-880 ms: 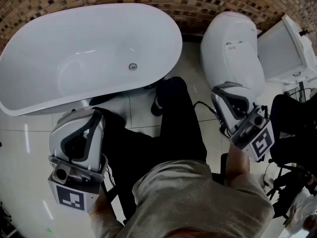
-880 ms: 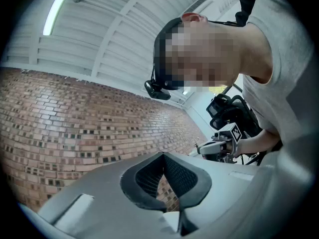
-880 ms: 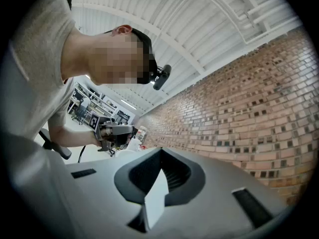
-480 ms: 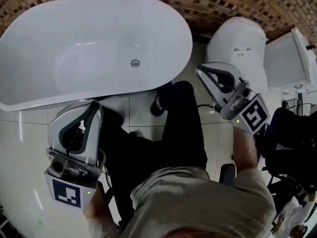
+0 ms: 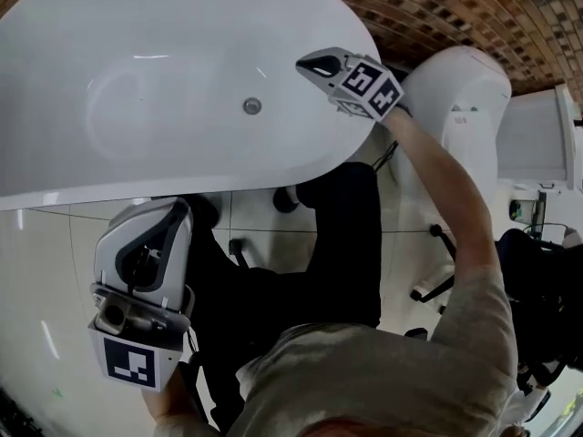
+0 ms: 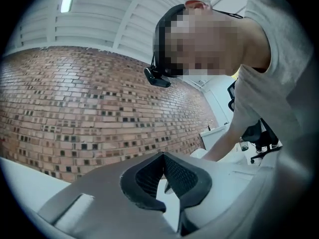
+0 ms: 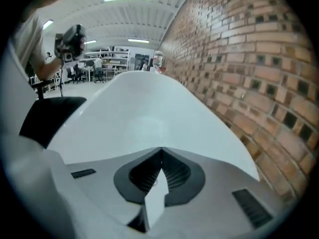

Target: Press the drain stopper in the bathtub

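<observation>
Overhead, the tub [image 5: 109,167] fills the head view from 9 to 12 o'clock, white and bare inside, with a brick wall [image 5: 474,16] behind it at 1 o'clock. The stopper [image 5: 251,106], a small round metal disc, sits on the tub floor near the right end, close to 12 o'clock from the picture's centre.

The right gripper [image 5: 305,62] reaches on an outstretched arm [image 5: 446,198] over the tub's right rim. Its tip hangs above the basin, and the stopper lies toward 8 o'clock from it, near but apart. In the right gripper view, its jaws [image 7: 160,149] are pressed together at the tip with nothing between them. The tub's white inside stretches ahead at 12 o'clock, and brick runs along from 1 to 4 o'clock.

The left gripper [image 5: 182,206] is held low at 7 o'clock in the head view, outside the tub and just below its near rim, over dark trousers [image 5: 337,244]. In the left gripper view its jaws [image 6: 162,154] likewise meet at the tip and pinch nothing, aimed at the wall.

A toilet [image 5: 465,89] stands at 2 o'clock, beside the tub's right end.
</observation>
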The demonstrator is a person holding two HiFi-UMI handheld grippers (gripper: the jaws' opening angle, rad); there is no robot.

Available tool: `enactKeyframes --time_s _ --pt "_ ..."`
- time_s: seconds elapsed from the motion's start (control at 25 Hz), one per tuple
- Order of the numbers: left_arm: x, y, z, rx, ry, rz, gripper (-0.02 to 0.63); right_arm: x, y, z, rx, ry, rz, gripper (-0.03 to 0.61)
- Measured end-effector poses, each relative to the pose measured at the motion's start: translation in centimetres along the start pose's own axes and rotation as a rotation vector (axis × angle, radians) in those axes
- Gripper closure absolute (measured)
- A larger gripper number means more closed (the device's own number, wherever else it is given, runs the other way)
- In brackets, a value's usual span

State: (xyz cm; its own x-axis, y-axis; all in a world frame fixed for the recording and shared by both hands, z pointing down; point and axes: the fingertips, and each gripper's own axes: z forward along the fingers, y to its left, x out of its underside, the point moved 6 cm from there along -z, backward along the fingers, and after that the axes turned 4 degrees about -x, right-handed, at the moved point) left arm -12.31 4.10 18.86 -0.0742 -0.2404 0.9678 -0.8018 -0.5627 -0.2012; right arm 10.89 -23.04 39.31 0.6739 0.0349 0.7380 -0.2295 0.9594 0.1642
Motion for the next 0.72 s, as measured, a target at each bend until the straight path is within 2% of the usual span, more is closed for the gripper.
enactKeyframes --time_s 0.2,0.36,0.56,0.72 --pt "3.8 2.8 2.5 0.008 0.064 -0.017 0.623 4.6 -5.2 11.5 -0.041 0.125 0.092 0.578" --pt "6.7 4.5 4.9 0.001 0.088 -0.048 0.623 7.7 -5.7 18.2 -0.117 0.219 0.115 0.578" --pt "11.7 5.7 7.2 0.021 0.135 -0.083 0.623 14.1 -2.6 25.2 -0.247 0.407 0.0 0.578" --pt "15.2 6.7 8.0 -0.012 0.173 -0.038 0.623 18.9 -0.2 29.0 -0.312 0.489 -0.086 0.578"
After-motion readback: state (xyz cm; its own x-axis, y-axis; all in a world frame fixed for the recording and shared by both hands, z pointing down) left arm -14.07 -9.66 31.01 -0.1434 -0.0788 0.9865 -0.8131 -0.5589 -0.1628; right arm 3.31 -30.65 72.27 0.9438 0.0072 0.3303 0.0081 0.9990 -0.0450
